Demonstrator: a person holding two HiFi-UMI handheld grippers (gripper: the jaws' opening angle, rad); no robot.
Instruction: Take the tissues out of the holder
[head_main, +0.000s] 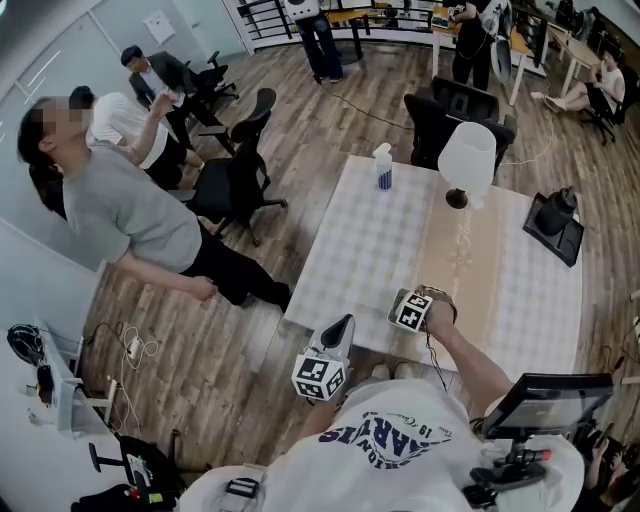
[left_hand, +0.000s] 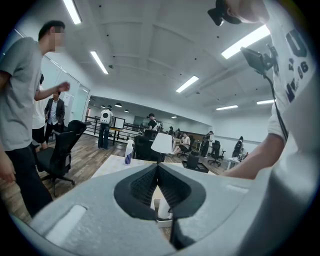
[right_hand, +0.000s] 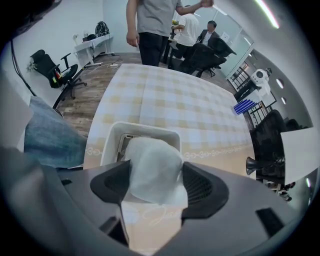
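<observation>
A white tissue (right_hand: 150, 162) sticks up out of a white holder (right_hand: 145, 131) on the checked tablecloth. In the right gripper view my right gripper (right_hand: 152, 175) has the tissue between its dark pads, which press on it from both sides. From the head view, the right gripper (head_main: 418, 310) sits over the near part of the table and hides the holder. My left gripper (head_main: 338, 330) hangs off the table's near edge, left of the right one. In the left gripper view its jaws (left_hand: 157, 170) meet at the tips with nothing between them.
On the table (head_main: 370, 240) stand a white lamp (head_main: 467, 160) and a spray bottle (head_main: 383, 167) at the far end, and a black object (head_main: 556, 222) lies at the right edge. A person in a grey shirt (head_main: 130, 215) and office chairs (head_main: 235, 180) are to the left.
</observation>
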